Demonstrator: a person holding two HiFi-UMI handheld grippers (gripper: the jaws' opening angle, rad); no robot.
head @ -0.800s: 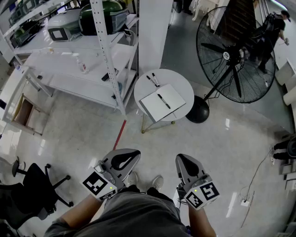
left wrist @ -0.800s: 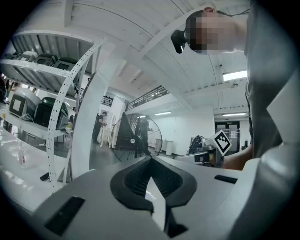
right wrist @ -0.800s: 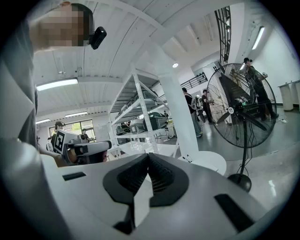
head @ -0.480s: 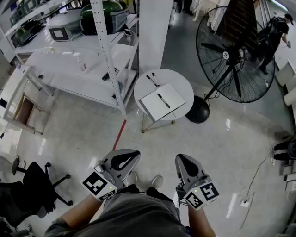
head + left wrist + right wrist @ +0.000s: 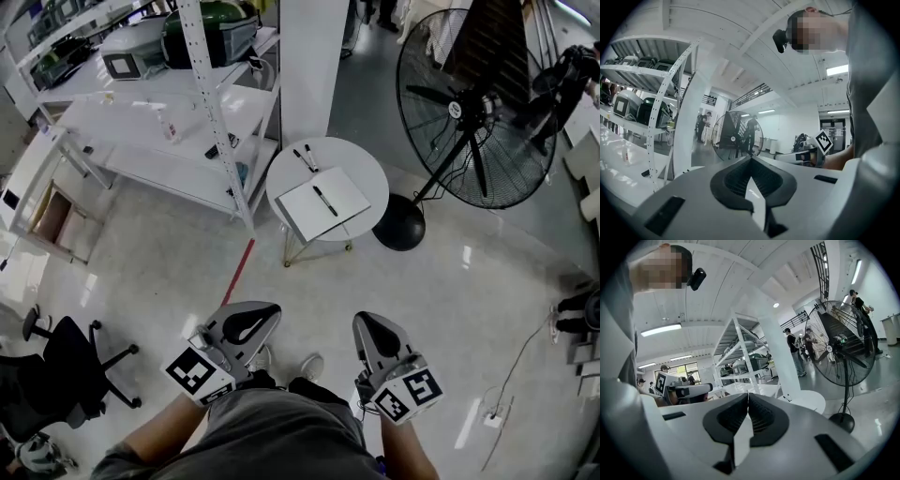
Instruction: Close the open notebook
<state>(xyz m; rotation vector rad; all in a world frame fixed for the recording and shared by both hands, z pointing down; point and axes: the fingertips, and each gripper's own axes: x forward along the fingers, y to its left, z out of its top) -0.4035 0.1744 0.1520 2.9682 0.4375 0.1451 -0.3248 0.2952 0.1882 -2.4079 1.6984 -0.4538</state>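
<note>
The open notebook [image 5: 322, 205] lies with white pages up on a small round white table [image 5: 361, 174], far ahead of me in the head view. A black pen [image 5: 325, 201] rests across its pages. Low in that view, close to my body, my left gripper [image 5: 269, 310] and right gripper [image 5: 367, 322] are both held well short of the table. Each has its jaws pressed together with nothing between them, as the left gripper view [image 5: 751, 158] and the right gripper view [image 5: 748, 394] show. The right gripper view catches the table's edge [image 5: 806, 401].
Two dark pens [image 5: 306, 159] lie at the table's far side. White metal shelving [image 5: 202, 103] stands left of the table, a white pillar [image 5: 314, 66] behind it, a large black floor fan [image 5: 473, 112] to its right. An office chair [image 5: 61, 361] sits at my left.
The view has shifted slightly, so the table and notebook sit a little higher and further left. Both grippers keep their places and stay shut.
</note>
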